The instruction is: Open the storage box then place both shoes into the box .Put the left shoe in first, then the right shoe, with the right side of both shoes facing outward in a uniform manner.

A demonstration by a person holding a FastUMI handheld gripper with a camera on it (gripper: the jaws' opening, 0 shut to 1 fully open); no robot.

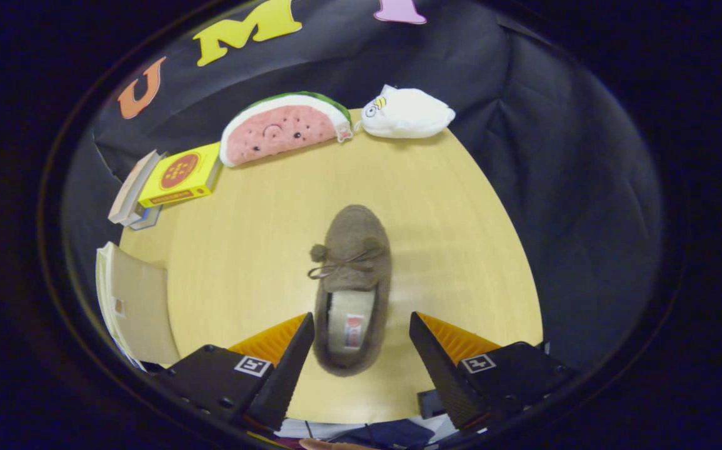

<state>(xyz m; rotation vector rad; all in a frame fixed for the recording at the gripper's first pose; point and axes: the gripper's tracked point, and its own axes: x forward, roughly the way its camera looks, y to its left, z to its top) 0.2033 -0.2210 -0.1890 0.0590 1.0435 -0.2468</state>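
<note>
Shoe [352,294] lies on table [461,250], heel between the open claw [361,328] fingers.

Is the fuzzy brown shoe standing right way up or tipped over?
Right way up. The shoe rests flat on the table, bow and opening facing up, heel between the open gripper fingers.

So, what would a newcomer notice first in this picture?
First the fuzzy brown slipper with a small bow, lying on the round pale wooden table, its heel between the fingers of the open gripper. Beyond it, at the table's far edge, lie a pink watermelon-slice plush toy and a white plush animal.
</note>
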